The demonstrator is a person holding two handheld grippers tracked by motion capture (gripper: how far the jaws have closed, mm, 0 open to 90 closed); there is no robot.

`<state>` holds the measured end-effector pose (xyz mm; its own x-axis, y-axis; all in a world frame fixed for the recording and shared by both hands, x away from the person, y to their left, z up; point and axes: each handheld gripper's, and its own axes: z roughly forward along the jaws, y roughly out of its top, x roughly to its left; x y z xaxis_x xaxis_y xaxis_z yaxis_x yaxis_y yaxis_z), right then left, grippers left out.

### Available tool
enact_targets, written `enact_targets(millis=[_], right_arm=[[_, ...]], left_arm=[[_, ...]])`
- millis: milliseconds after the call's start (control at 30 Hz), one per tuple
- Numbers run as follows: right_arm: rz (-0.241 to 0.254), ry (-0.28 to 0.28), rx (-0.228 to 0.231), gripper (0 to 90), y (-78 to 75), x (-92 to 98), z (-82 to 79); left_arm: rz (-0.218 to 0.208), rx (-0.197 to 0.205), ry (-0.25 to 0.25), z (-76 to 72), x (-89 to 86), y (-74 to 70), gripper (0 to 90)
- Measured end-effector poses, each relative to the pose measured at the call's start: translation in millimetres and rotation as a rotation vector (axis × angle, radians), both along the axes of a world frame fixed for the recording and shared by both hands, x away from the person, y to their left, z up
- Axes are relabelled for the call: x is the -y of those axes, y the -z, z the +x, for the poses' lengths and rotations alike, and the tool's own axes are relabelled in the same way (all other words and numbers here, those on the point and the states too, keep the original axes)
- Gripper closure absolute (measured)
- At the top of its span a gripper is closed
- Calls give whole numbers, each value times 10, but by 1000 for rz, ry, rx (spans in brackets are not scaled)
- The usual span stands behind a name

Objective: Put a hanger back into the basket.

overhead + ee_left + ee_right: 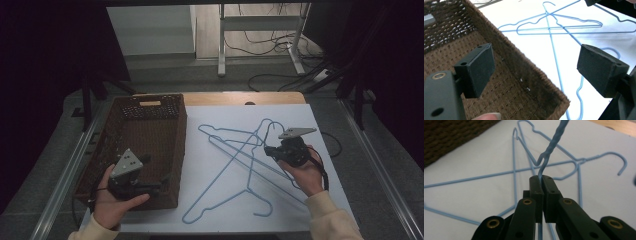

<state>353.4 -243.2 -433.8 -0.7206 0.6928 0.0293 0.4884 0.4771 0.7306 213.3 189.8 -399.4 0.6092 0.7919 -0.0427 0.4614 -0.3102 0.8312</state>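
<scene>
Three light-blue wire hangers (235, 165) lie crossed on the white tabletop (300, 115). My right gripper (268, 150) is shut on the neck of one of them; in the right gripper view the jaws (541, 180) pinch the wire just below its twisted stem (554, 142), which rises up out of the picture. The other hangers (576, 165) rest flat beneath. A brown woven basket (181, 130) stands at the left. My left gripper (165, 182) hovers open over the basket's near right corner, its pads (477, 72) wide apart with the basket rim (524, 62) between them and nothing held.
Past the table's wooden far edge (240, 98), a white desk frame (222, 45) and loose cables (280, 47) are on the floor. Metal rails (65, 175) run along both sides of the table. Bare white surface lies near the front edge (225, 220).
</scene>
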Motion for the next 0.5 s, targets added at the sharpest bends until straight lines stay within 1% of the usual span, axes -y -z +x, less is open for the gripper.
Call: enact_targets(millis=[133, 267, 300, 333, 433, 467, 500], right_arm=[[21, -36, 17, 880, -93, 2, -61], [44, -74, 24, 880, -176, -2, -110], [49, -84, 29, 880, -190, -5, -118], [53, -92, 30, 880, -205, -9, -128], [63, -115, 33, 880, -243, -21, -154], [66, -123, 34, 880, -252, -22, -160], [69, -128, 32, 880, -260, -23, -167]], left_arm=[[1, -2, 18, 55, 75, -32, 152], [0, -4, 40, 128, 160, -66, 153], [0, -4, 40, 128, 160, -66, 153], [4, -5, 52, 170, 201, -87, 154], [8, -7, 68, 232, 265, -110, 155], [8, -7, 68, 232, 265, -110, 156], [10, -12, 81, 272, 300, -116, 156]])
